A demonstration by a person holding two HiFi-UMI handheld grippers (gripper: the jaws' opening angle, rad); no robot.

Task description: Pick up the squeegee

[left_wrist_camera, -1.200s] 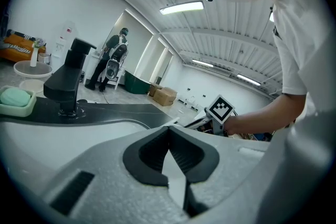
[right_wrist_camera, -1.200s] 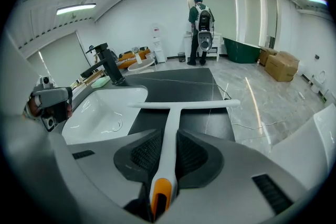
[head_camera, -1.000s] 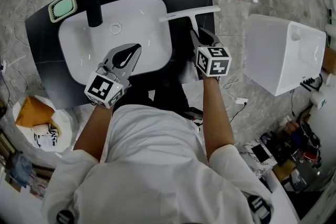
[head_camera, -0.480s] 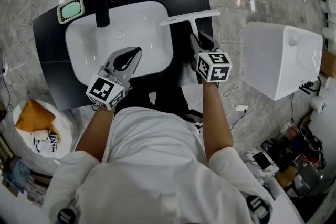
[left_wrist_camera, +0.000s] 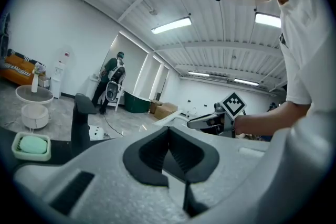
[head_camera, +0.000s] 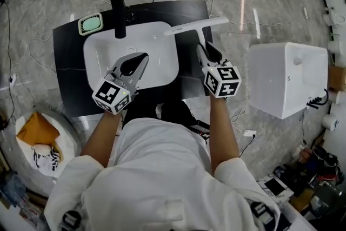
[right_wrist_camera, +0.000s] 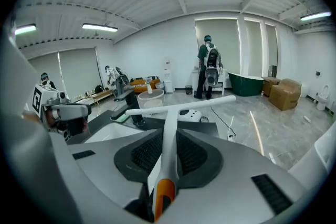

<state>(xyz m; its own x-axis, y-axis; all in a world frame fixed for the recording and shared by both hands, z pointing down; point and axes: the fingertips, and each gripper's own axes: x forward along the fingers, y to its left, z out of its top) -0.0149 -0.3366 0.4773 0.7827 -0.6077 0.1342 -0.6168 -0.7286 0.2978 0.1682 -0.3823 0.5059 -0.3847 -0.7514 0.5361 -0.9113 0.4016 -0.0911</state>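
Observation:
The white squeegee has a long blade and a handle with an orange end. My right gripper is shut on that handle, and the blade sticks out ahead over the black counter's far right corner. In the right gripper view the handle runs up between the dark pads to the blade. My left gripper hovers over the white basin, its jaws together with nothing in them. The left gripper view shows its pads meeting at the tip.
A black faucet stands at the basin's far edge, with a green soap dish beside it. A white ceramic tank lies on the floor to the right. A white bin with an orange bag stands at the left. Cables trail over the marble floor.
Both grippers have risen, and the squeegee has come up with the right one. The counter and basin look smaller and more floor shows beyond them.

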